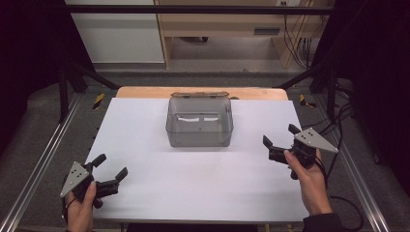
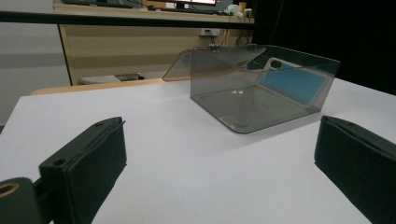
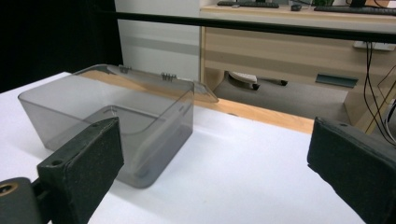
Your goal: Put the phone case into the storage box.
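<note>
A smoky clear plastic box stands on the white table top at the middle back, its hinged lid folded open behind it. In the left gripper view the box sits ahead and to the right; in the right gripper view the box sits ahead and to the left. My left gripper rests near the front left corner, open, nothing between its jaws. My right gripper hovers right of the box, open and empty.
The white sheet covers a wooden table whose far edge shows behind the box. Metal frame rails run along both sides. A wooden desk and cables stand beyond the table.
</note>
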`<state>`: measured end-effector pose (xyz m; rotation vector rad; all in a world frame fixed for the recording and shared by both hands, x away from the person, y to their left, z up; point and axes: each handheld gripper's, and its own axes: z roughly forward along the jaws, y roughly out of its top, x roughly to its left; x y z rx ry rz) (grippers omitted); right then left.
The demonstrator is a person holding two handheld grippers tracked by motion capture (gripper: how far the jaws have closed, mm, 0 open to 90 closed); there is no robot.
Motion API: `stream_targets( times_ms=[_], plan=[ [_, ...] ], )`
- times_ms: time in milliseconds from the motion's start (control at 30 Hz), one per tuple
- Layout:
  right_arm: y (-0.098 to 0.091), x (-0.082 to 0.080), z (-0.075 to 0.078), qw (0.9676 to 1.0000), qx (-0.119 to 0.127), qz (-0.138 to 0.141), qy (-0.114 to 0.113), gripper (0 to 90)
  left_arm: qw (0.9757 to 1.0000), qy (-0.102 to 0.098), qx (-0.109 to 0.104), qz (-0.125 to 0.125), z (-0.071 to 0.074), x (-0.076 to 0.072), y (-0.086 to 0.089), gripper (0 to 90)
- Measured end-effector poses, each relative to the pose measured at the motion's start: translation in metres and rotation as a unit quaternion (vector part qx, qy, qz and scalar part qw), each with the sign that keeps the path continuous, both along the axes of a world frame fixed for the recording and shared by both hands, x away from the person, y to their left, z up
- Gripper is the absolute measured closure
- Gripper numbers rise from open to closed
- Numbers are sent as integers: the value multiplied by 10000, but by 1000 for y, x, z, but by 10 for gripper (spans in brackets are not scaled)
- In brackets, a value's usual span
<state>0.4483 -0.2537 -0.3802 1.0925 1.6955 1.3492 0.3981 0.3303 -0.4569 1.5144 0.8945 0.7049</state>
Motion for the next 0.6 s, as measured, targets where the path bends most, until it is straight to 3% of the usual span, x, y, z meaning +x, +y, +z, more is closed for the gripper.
stream_targets(
  times_ms=[333,600],
  plan=[
    [-12,-16,-28,9998,96,9,156,46,9996,-144,-254,55,1,-1,4,24],
    [-13,-27,-47,9995,290,16,77,48,9989,-276,-360,69,1,-1,4,25]
  ],
)
